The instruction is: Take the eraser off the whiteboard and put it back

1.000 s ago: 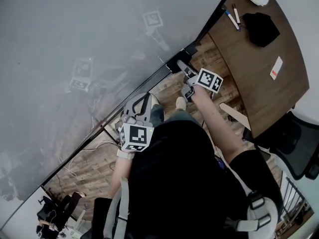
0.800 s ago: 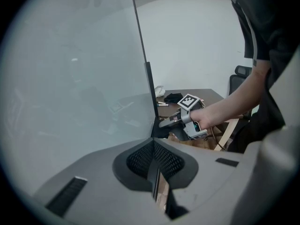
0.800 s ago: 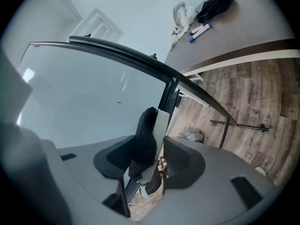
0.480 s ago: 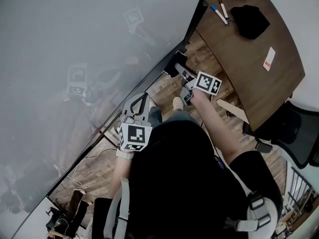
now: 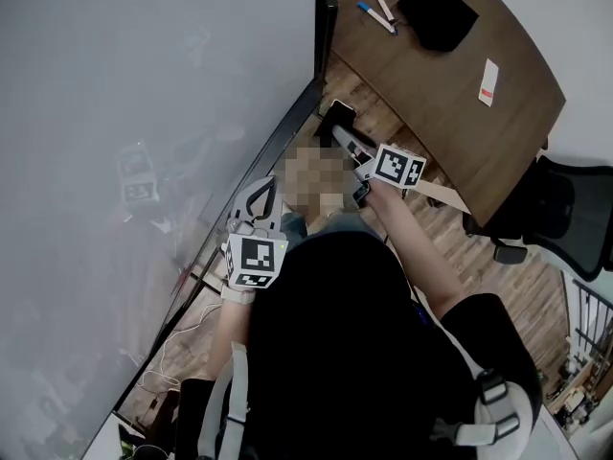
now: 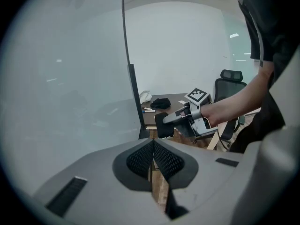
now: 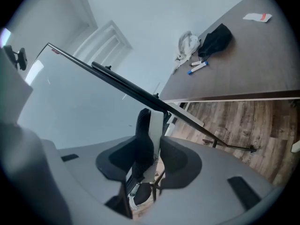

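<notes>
Head view: my left gripper point(image 5: 259, 195) sits at center-left of the frame, in front of the whiteboard point(image 5: 144, 113) that fills the left half. My right gripper point(image 5: 341, 130) is at upper center and carries the black eraser point(image 5: 333, 111) near the whiteboard's lower right corner; contact between eraser and board cannot be determined. A wooden table point(image 5: 450, 113) at upper right bears two markers point(image 5: 375, 11), a black cloth point(image 5: 437, 17) and a small card point(image 5: 488, 81). An office chair point(image 5: 565, 214) stands at right. Left gripper view: my left jaws are pressed together at lower center with nothing between them; the eraser shows at center, just right of the whiteboard's edge. Right gripper view: my right jaws are closing and pinch the eraser, which stands upright between them at lower center.
</notes>
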`<action>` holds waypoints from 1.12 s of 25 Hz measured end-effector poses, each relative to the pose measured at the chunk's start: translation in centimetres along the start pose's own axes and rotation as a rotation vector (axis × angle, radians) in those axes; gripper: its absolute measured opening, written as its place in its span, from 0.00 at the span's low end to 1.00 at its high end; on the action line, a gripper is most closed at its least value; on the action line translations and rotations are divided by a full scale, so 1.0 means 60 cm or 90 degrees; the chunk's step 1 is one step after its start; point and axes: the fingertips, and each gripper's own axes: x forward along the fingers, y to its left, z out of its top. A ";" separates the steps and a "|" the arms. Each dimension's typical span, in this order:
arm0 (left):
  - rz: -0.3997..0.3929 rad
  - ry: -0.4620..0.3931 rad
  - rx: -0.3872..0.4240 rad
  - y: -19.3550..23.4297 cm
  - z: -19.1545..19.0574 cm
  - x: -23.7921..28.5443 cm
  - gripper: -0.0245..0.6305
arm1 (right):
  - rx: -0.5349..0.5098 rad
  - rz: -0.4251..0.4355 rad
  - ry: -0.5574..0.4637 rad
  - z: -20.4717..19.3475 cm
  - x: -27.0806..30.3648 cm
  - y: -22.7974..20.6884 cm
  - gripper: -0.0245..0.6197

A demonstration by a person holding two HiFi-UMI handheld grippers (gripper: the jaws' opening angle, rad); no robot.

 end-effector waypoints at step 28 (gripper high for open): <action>-0.147 -0.162 0.011 -0.027 0.143 0.052 0.05 | -0.456 -0.142 -0.161 0.106 -0.256 0.170 0.27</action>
